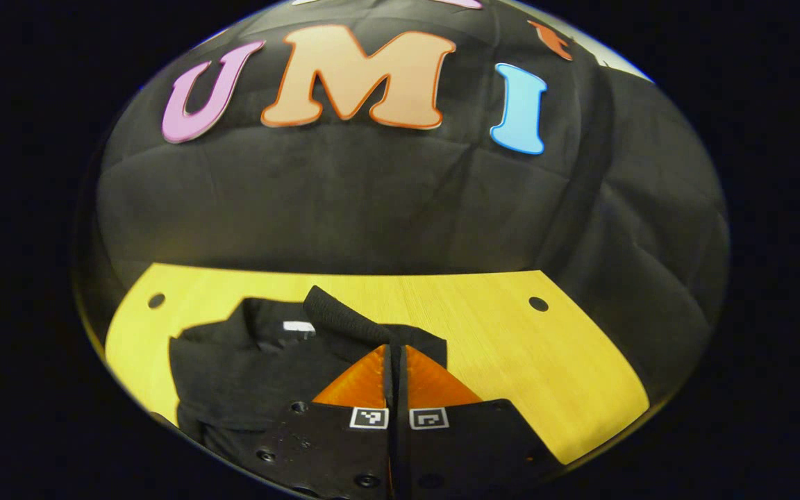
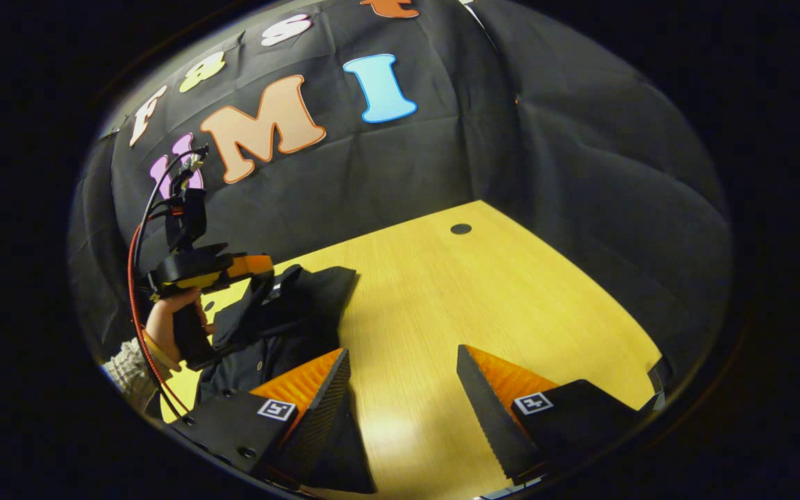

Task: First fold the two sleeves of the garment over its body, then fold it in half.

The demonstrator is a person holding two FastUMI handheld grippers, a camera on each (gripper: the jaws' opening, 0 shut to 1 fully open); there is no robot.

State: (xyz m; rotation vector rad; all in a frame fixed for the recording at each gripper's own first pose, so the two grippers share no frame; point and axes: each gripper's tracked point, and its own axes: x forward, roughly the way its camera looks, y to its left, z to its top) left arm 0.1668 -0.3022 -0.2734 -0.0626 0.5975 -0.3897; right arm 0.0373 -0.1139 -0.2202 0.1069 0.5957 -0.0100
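- Left gripper (image 1: 394, 347): its fingers are clenched on a sleeve (image 1: 344, 321) of the dark garment (image 1: 247, 368), lifted just ahead of the tips.
- Right gripper (image 2: 403, 361): fingers spread wide over the bare wooden table (image 2: 483, 298); the garment lies left of them, its near edge hidden behind the left finger.

I am looking at a yellow wooden table (image 1: 567, 361) with small round holes (image 1: 538, 303) near its far corners. Black creased cloth (image 1: 372, 201) is hanging behind it, and light is glaring off the tabletop.
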